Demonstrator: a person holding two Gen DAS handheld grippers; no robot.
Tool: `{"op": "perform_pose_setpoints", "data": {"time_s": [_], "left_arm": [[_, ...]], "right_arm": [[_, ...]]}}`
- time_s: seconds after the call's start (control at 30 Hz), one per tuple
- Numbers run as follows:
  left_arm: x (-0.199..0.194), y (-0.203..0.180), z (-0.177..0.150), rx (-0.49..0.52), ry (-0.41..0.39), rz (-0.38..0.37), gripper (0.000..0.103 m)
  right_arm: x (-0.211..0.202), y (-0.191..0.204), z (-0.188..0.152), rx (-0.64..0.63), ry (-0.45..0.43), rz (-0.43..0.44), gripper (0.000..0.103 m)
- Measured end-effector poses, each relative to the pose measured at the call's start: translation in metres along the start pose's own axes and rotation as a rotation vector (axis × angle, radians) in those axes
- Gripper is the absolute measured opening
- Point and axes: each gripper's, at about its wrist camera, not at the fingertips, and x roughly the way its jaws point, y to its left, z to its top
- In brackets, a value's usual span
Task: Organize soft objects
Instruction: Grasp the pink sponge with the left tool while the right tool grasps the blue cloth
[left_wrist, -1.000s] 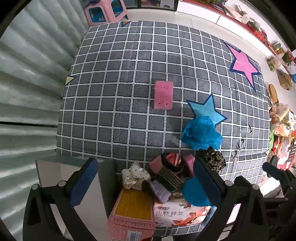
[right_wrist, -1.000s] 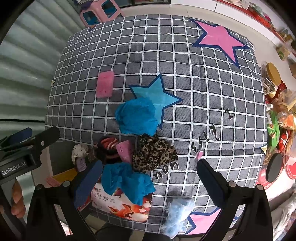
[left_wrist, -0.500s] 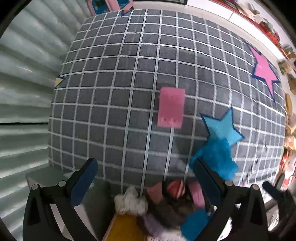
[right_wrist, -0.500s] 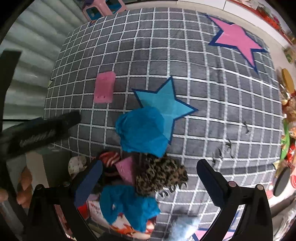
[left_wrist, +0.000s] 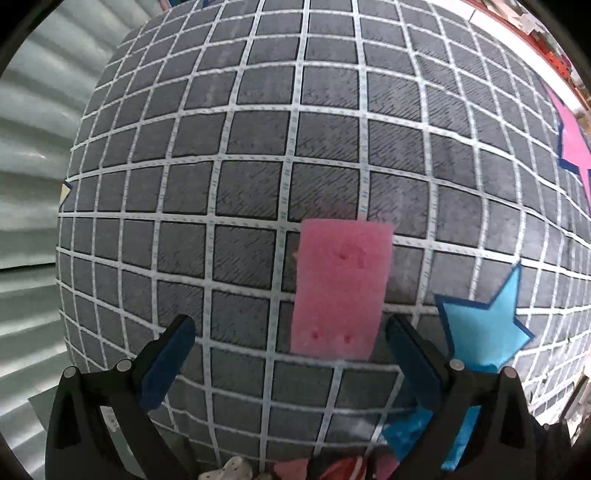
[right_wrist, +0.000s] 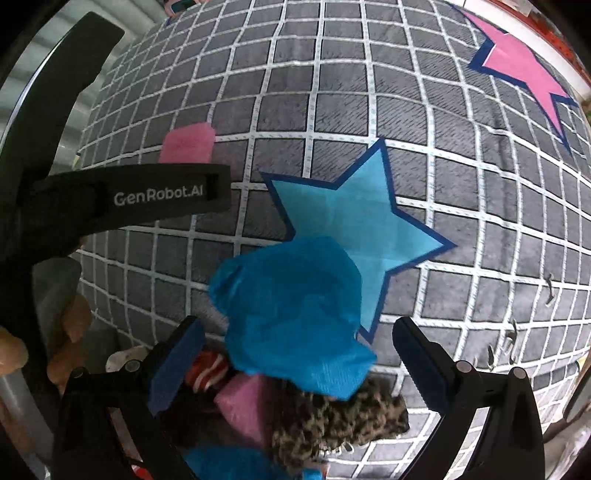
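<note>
Both tongs gape, empty. My left tongs (left_wrist: 290, 345) have closed in from the pile onto the sponge (left_wrist: 341, 290), now at 12 o'clock between the tips; right tongs (right_wrist: 295, 352) straddle the blue cloth (right_wrist: 291, 317). Pinching comes next.

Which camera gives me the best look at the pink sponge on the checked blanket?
The left wrist view: the pink sponge lies whole, just ahead of the open left claw. In the right wrist view only its far end shows above the other tool's black body.
</note>
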Motion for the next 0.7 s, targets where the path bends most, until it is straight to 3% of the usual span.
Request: {"op": "perform_pose_setpoints", "data": {"time_s": [0.23, 0.3, 0.33, 0.4, 0.47, 0.5, 0.57, 0.7], "left_arm": [[0.026, -0.02, 0.008, 0.011, -0.006, -0.001, 0.102], [0.028, -0.022, 0.012, 0.01, 0.008, -0.018, 0.098], [0.018, -0.027, 0.03, 0.009, 0.019, -0.019, 0.092], [0.009, -0.035, 0.036, 0.019, 0.024, -0.04, 0.08], [-0.003, -0.037, 0.032, 0.037, 0.02, -0.04, 0.053], [-0.009, -0.043, 0.032, 0.047, 0.018, -0.029, 0.046], [-0.016, -0.053, 0.032, 0.072, 0.01, 0.004, 0.046], [-0.039, -0.067, 0.019, 0.089, -0.021, 0.011, 0.046]], "right_arm": [[0.018, 0.005, 0.008, -0.046, -0.019, -0.084, 0.102], [0.02, 0.002, 0.006, -0.044, -0.019, -0.085, 0.102], [0.02, 0.002, 0.005, -0.043, -0.021, -0.089, 0.101], [0.018, 0.0, 0.004, -0.049, -0.027, -0.079, 0.073], [0.017, 0.002, 0.007, -0.047, -0.032, -0.05, 0.066], [0.017, 0.003, 0.006, -0.042, -0.043, -0.052, 0.061], [0.014, 0.007, 0.006, -0.04, -0.065, -0.059, 0.044], [-0.002, -0.003, -0.001, -0.028, -0.098, -0.051, 0.042]]}}
